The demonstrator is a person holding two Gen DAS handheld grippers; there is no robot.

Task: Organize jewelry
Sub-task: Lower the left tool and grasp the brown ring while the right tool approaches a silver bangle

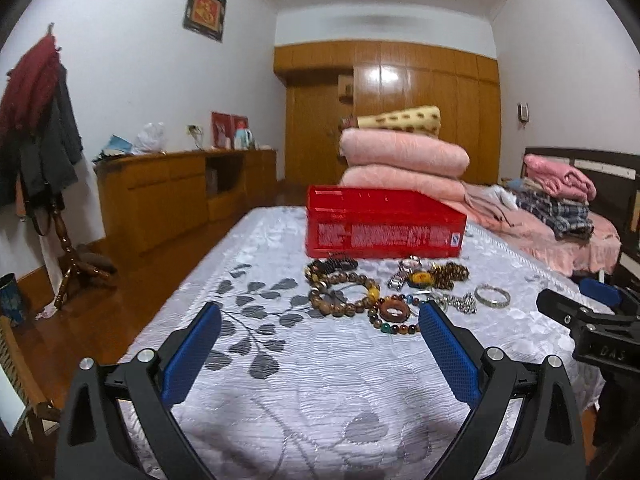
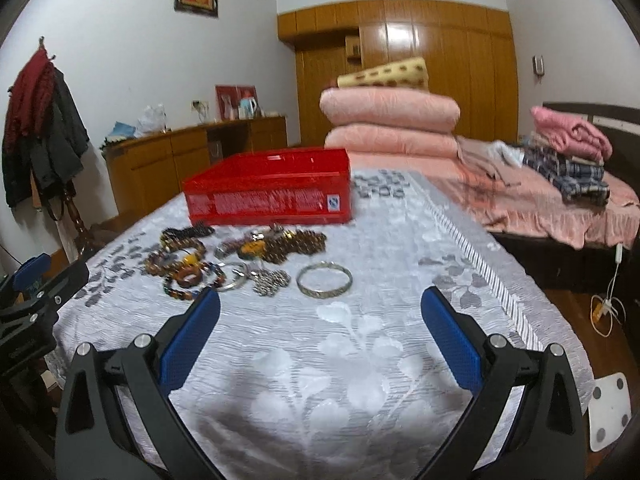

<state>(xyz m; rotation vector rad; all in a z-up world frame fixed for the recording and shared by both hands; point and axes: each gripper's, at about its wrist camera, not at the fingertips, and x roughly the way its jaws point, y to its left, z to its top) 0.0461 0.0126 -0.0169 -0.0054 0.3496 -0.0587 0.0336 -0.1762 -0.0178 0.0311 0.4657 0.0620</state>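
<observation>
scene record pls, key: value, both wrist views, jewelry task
surface: table under a white floral cloth
container: red box, behind the jewelry
jewelry: loose pile on the cloth; wooden bead bracelet, wooden ring pendant, watch
outlier: silver bangle, rightmost, apart from the pile
left gripper: open, empty
right gripper: open, empty
progress: no jewelry visibly in the box

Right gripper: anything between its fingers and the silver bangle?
No. In the right wrist view only bare patterned cloth lies between the open right gripper and the silver bangle; the other jewelry sits to the bangle's left.
</observation>
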